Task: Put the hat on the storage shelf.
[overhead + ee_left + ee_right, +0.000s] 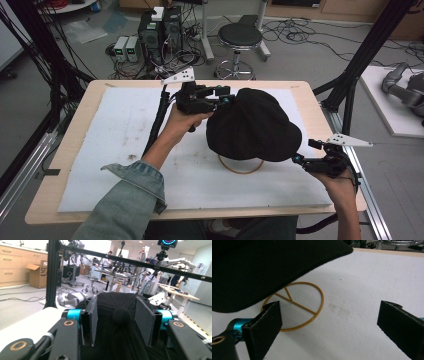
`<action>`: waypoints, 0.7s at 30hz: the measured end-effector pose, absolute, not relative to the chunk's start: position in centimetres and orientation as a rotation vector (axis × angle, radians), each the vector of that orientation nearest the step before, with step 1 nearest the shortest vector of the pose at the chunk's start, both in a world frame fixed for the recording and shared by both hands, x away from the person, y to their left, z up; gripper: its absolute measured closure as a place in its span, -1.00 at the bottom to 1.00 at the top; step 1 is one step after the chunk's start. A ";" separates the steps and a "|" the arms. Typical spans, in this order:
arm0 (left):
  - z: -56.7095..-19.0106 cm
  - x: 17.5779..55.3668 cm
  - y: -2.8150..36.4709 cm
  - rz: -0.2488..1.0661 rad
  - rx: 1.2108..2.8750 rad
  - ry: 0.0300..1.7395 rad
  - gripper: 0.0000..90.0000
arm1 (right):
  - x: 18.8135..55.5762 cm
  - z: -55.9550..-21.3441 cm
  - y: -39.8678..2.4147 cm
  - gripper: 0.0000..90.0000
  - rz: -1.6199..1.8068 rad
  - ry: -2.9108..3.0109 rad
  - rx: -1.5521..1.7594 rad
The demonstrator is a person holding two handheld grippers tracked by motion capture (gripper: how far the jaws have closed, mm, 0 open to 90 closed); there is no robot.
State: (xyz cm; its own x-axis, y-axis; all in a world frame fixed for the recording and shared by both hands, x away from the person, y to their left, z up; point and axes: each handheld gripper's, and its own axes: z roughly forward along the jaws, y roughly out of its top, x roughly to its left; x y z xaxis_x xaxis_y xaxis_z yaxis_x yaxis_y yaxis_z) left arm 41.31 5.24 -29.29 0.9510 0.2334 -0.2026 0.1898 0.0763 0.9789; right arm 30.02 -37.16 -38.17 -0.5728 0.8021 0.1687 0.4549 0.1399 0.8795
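Matt black cloth cap [252,125]

Hand-held two-jaw grippers and operator's sleeve.

Left gripper [226,96]: black body, teal collars behind flat black pads [91,320], brass-ringed pivots on the linkage arms, grey three-cornered plate [179,77] with small holes on top, thick black cable [156,122] trailing toward the near edge. Right gripper [298,159]: same black build, teal collar, textured black pads [265,326], matching grey plate [348,141], black cable below. Left forearm in a faded blue denim sleeve [127,200], cuff rolled back.
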 end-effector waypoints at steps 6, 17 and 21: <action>-28.9 40.4 7.0 0.108 1.536 0.360 0.03 | 30.0 -38.4 -37.5 -0.88 1.398 2.079 1.225; -29.1 38.4 10.9 0.353 1.662 0.465 -0.18 | 30.3 -38.9 -37.3 -0.88 1.357 2.094 1.229; -29.5 38.0 12.2 0.405 1.678 0.498 -0.22 | 30.4 -39.0 -37.4 -0.88 1.359 2.093 1.237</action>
State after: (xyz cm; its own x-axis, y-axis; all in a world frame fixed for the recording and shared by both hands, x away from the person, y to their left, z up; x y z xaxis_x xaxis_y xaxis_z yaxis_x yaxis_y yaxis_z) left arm 37.96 12.16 -29.50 0.8438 0.5365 -0.0128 0.0976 -0.1300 0.9867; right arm 30.44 -37.43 -38.96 -0.5552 0.8166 0.1575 0.4764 0.1571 0.8651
